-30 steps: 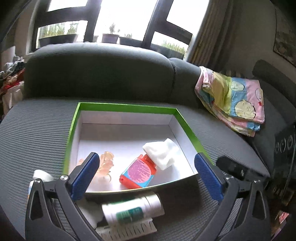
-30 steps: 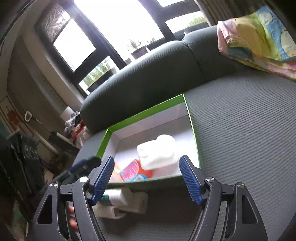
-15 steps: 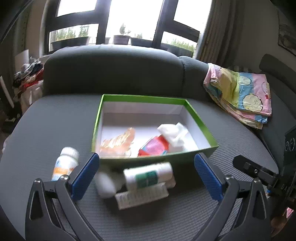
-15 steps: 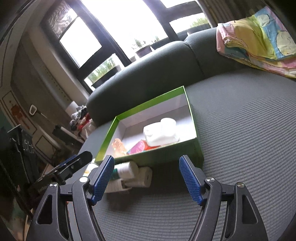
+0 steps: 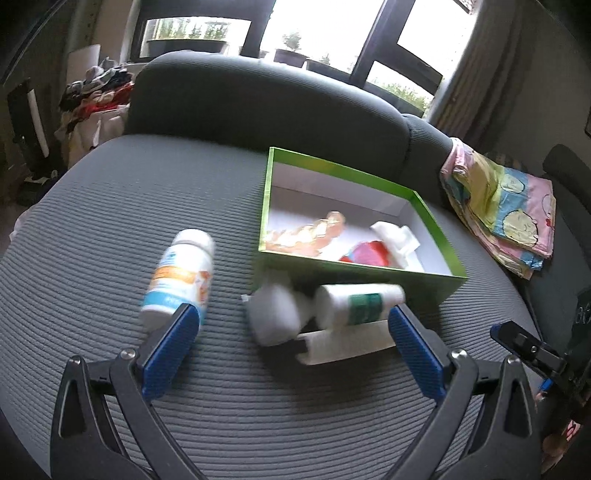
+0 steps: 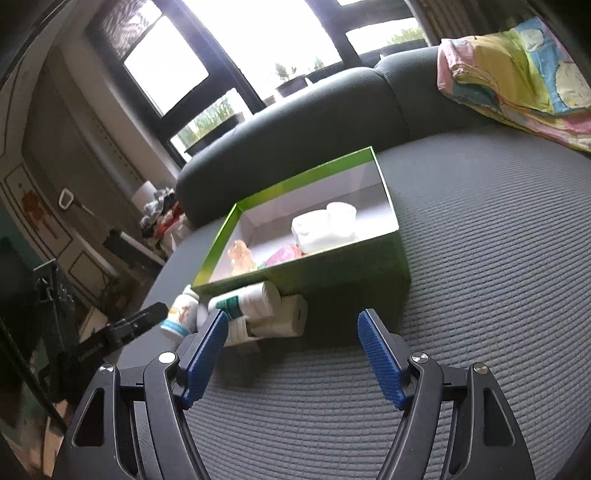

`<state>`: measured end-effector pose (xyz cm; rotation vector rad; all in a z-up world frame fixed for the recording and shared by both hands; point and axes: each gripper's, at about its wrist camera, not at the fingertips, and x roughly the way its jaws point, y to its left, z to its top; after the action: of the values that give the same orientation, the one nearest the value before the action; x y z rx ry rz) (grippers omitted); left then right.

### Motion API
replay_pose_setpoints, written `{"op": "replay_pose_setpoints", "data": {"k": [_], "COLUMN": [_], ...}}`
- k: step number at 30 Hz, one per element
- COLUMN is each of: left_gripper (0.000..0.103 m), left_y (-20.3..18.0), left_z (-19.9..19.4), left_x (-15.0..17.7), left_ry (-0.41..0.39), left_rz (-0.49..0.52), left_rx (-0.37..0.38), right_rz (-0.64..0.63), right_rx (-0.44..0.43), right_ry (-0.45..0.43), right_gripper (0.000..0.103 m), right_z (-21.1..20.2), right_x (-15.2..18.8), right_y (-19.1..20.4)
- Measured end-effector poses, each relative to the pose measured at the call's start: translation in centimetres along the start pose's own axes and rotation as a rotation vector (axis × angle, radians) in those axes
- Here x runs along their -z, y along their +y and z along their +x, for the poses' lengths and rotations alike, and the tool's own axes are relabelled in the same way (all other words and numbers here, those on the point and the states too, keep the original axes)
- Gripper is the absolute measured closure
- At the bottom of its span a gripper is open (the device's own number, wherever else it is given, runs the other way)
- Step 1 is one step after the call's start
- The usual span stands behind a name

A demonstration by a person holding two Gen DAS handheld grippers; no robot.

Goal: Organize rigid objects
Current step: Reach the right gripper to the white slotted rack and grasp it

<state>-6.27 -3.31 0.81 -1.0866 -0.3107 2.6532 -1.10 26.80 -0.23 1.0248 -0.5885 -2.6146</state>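
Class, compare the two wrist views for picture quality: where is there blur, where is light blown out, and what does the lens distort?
Left wrist view: the white bottle and green-labelled bottle are motion-smeared; the window is blown out. Right wrist view: sharper, window also overexposed, sofa seat ribs bowed by the fisheye.

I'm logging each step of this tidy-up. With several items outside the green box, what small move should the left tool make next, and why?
Probably ease the left tool forward and left toward the orange-labelled bottle. It lies alone on the sofa cushion, outside the green box, and the tool is open and empty.
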Motion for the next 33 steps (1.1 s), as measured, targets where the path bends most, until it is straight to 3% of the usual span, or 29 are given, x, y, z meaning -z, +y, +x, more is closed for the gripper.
{"op": "replay_pose_setpoints", "data": {"k": [6,10,19,24,33], "left_gripper": [0.001,0.001,0.002,0.003,0.021], "left_y": [2.8,3.6,0.3,-0.6,-1.1], "left_z": [-0.3,0.0,2.2,3.3,4.7], "left_x": [0.7,1.5,3.9,3.7,3.5], "left_ry": [0.014,0.049,0.106,0.097,0.102], "left_rz": [-0.006,0.006,0.189,0.226,0.226], "left_rx": [-0.033,-0.012,0.074,0.063,0.083], "right_rz": [0.001,-0.027,-0.085,-0.087,-0.096], "right_rx": [-0.016,-0.027,-0.082,-0.096,-0.113], "right_ry": [0.027,0.063,0.175,0.189,0.239], "right_gripper": [0.029,0.029,0.029,0.029,0.029], "right_z": [1.3,2.6,6.5,8.4,11.5], "right_x": [0.6,1.1,1.8,1.5,1.3], "right_y": [0.7,1.6,4.1,4.8,5.4]}}
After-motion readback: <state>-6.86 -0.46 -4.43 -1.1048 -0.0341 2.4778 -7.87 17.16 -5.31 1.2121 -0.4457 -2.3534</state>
